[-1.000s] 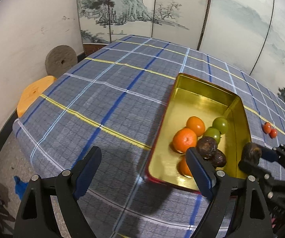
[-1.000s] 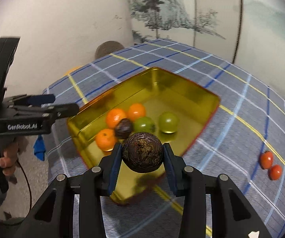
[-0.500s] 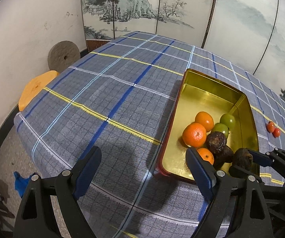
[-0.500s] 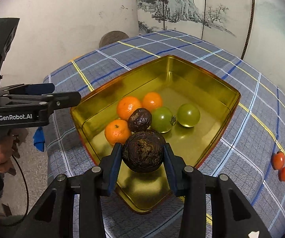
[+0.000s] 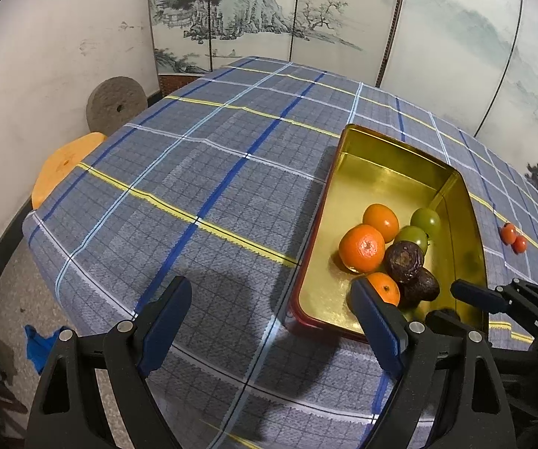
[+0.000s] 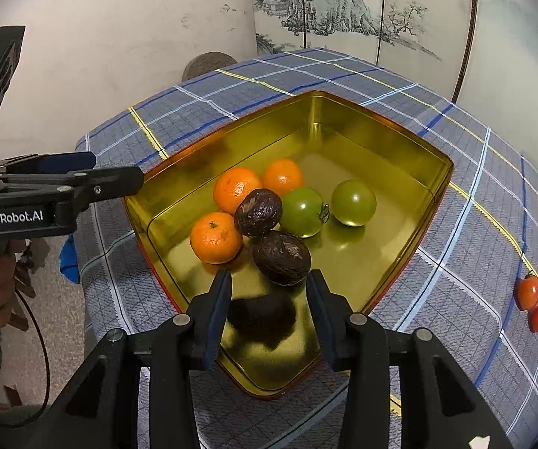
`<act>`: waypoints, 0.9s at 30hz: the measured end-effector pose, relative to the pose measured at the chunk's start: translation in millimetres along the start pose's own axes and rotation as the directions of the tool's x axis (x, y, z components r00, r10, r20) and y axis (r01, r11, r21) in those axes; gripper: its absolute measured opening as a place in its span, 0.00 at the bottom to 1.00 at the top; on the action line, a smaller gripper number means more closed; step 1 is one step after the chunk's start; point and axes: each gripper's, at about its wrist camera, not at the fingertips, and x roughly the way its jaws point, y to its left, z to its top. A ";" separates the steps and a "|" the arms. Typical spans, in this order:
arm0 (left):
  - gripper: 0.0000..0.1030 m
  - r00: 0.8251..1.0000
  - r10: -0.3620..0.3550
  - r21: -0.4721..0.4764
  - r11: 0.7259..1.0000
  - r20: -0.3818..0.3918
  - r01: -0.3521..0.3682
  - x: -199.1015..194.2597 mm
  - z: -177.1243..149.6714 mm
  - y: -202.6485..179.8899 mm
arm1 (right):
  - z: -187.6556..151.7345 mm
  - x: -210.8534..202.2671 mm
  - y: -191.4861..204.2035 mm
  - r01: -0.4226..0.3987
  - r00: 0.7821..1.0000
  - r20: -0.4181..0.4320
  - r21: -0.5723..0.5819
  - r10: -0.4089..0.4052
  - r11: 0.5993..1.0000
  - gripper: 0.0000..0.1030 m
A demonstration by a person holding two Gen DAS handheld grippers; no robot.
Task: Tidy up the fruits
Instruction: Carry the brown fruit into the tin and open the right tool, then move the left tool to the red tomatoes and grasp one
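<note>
From the left wrist, the left gripper (image 5: pixel 269 321) stood wide and empty over the plaid cloth (image 5: pixel 179 187), just left of the gold tin (image 5: pixel 471 224). In the tin lay three oranges (image 5: pixel 361 249), two green tomatoes (image 5: pixel 425 220) and two dark passion fruits (image 5: pixel 403 262), bunched at its near end. Two red tomatoes (image 5: pixel 514 237) sat on the cloth beyond the tin's right wall. A millstone (image 5: pixel 115 103) leaned on the wall.

From the right wrist, the right gripper (image 6: pixel 269 314) hung narrowly parted over the tin's near corner. One passion fruit (image 6: pixel 281 258) lay just ahead of its fingertips; contact unclear.
</note>
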 end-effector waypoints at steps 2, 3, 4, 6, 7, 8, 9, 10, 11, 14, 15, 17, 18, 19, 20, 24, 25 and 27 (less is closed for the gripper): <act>0.84 1.000 -0.005 0.001 1.000 -0.003 0.005 0.7 -0.5 -2.1 | 0.0 -0.3 -0.1 0.003 1.000 0.002 0.000 -0.003 1.000 0.39; 0.84 1.000 -0.006 0.003 1.000 -0.003 0.006 0.6 -0.1 -2.1 | 0.2 -0.7 -0.3 0.003 1.000 0.004 0.001 -0.003 1.000 0.39; 0.84 1.000 -0.007 0.005 1.000 -0.003 0.007 0.3 0.0 -2.7 | 0.4 -1.4 -0.6 0.003 1.000 0.006 0.002 -0.003 1.000 0.39; 0.84 1.000 -0.009 0.009 1.000 -0.001 0.009 -0.2 0.3 -4.8 | 0.5 -4.0 -1.9 0.002 1.000 0.014 0.009 -0.002 1.000 0.41; 0.84 1.000 -0.009 0.009 1.000 0.001 0.009 -0.3 0.8 -4.6 | 0.6 -5.0 -2.9 -0.003 1.000 0.018 0.014 0.002 1.000 0.43; 0.84 1.000 -0.010 0.008 1.000 0.002 0.010 -0.3 1.3 -4.1 | 0.6 -6.3 -3.7 -0.006 1.000 0.022 0.016 0.005 1.000 0.44; 0.84 1.000 -0.010 0.006 1.000 0.003 0.010 -0.3 1.7 -4.5 | 0.4 -8.5 -4.6 -0.008 1.000 0.030 0.021 0.008 1.000 0.45; 0.84 1.000 -0.009 0.004 1.000 0.002 0.009 0.0 2.1 -4.7 | 0.2 -10.4 -5.9 -0.010 0.999 0.037 0.025 0.009 1.000 0.45; 0.84 1.000 -0.010 0.004 1.000 0.001 0.010 0.1 2.4 -5.2 | -0.1 -12.8 -7.3 -0.010 0.999 0.044 0.030 0.009 0.999 0.45; 0.84 1.000 -0.013 0.008 1.000 0.003 0.012 0.4 2.8 -6.2 | -1.5 -21.2 -14.7 -0.005 0.998 0.068 0.052 0.001 0.999 0.45; 0.84 1.000 -0.014 0.011 1.000 0.003 0.014 0.6 3.1 -8.0 | -2.3 -24.5 -18.8 -0.003 0.997 0.079 0.062 -0.002 0.998 0.45; 0.84 1.000 -0.020 0.017 1.000 0.003 0.020 0.9 4.4 -12.2 | -3.1 -30.6 -25.0 0.003 0.996 0.094 0.077 -0.010 0.997 0.47; 0.84 1.000 -0.022 0.022 1.000 0.006 0.022 0.2 5.6 -15.7 | -3.9 -33.8 -29.3 0.019 0.995 0.099 0.090 -0.028 0.996 0.48; 0.84 1.000 -0.025 0.025 0.999 0.010 0.024 -0.6 6.6 -18.2 | -5.0 -37.1 -34.1 0.018 0.994 0.108 0.102 -0.030 0.995 0.48; 0.84 1.000 -0.028 0.029 0.999 0.012 0.028 -1.4 7.4 -20.6 | -6.3 -39.6 -39.2 0.018 0.993 0.115 0.115 -0.032 0.993 0.48; 0.84 0.999 -0.044 0.056 0.998 0.025 0.043 -5.0 12.7 -37.1 | -16.6 -46.4 -67.2 0.073 0.989 0.110 0.180 -0.094 0.981 0.48; 0.84 0.998 -0.051 0.064 0.997 0.026 0.049 -5.4 13.9 -43.0 | -19.6 -47.0 -74.5 0.085 0.989 0.105 0.199 -0.108 0.976 0.48; 0.84 0.997 -0.068 0.083 0.994 0.026 0.066 -5.7 15.9 -55.4 | -29.1 -49.3 -90.8 0.111 0.986 0.094 0.239 -0.136 0.965 0.49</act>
